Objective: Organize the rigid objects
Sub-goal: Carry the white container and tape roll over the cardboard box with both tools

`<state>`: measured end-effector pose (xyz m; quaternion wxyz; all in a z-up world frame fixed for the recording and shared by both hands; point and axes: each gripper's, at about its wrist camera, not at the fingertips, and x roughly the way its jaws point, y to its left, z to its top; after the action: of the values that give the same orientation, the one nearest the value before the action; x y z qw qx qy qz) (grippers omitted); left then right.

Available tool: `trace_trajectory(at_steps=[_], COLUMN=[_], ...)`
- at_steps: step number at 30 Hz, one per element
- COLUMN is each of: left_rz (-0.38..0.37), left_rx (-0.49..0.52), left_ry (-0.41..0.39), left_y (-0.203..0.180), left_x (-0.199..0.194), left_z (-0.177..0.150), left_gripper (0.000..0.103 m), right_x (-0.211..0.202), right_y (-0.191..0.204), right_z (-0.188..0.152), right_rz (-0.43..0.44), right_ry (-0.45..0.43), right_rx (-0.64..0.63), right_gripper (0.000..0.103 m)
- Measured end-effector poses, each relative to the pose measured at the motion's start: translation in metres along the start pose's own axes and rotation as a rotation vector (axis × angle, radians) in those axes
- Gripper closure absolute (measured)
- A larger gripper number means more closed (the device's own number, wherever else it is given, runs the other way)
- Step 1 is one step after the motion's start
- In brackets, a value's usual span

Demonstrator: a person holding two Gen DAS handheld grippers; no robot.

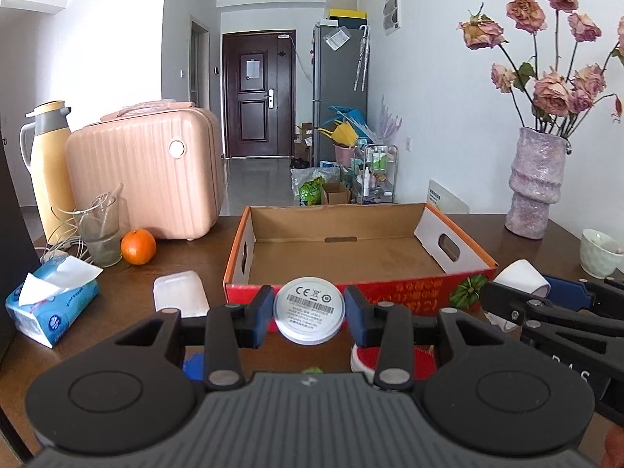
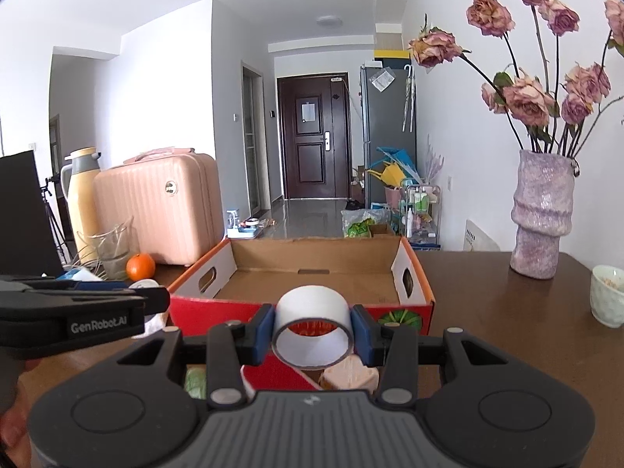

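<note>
Cardboard box [image 1: 351,245] is being approached, its floor bare; both items are being carried toward it. Left tool [image 1: 308,312] is being pinched on a white disc [image 1: 309,309], held by its edges with the label facing the camera, just short of the red front wall. Right tool [image 2: 312,331] is being pinched on a tape roll [image 2: 313,325], squeezed across its sides, hole facing the camera, also at the front wall. Judgement: each item is best lifted clear of the wall, lowered near the floor, then released apart from the other, so the disc isn't dropped.
</note>
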<state>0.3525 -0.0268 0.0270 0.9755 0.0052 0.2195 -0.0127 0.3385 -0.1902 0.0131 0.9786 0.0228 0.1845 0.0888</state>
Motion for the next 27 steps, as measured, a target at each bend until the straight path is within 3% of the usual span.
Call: trace_trajectory(at_steps=[27], left_rz=[0.051], left_rx=[-0.068], left_ry=[0.025], left_y=[0.014], left_x=[0.101], left_z=[0.050], left_gripper=[0.062], right_x=[0.113], right_y=[-0.001], right_z=[0.044], right_rz=[-0.030], right_ry=[0.037], right_rx=[-0.009], right_gripper=[0.061])
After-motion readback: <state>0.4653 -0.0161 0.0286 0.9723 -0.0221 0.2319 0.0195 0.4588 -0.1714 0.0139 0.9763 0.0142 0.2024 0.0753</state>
